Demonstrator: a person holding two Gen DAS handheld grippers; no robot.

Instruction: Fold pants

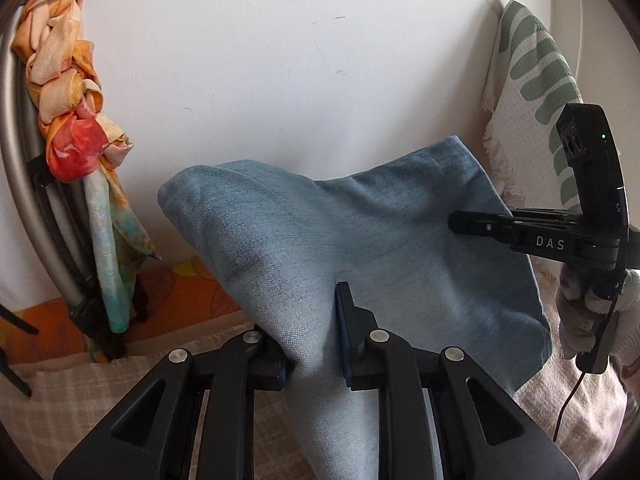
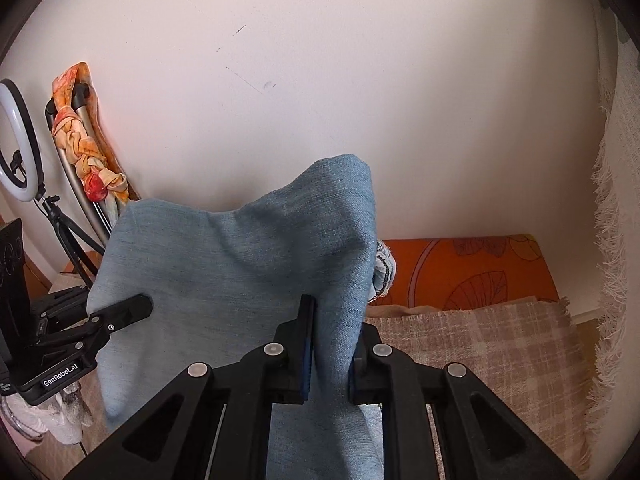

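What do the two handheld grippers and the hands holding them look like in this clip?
Both the left gripper and the right gripper are matte black linkages with silver pivot pins and blue pads. Side views show white lettering, "GenRobot.AI" and "DAS". A black cable hangs from the right one. The right hand wears a white knit glove.

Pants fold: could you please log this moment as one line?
pants: blue denim, lifted, draped between both | left hand-held gripper: shut on pants | right hand-held gripper: shut on pants | below: plaid cloth
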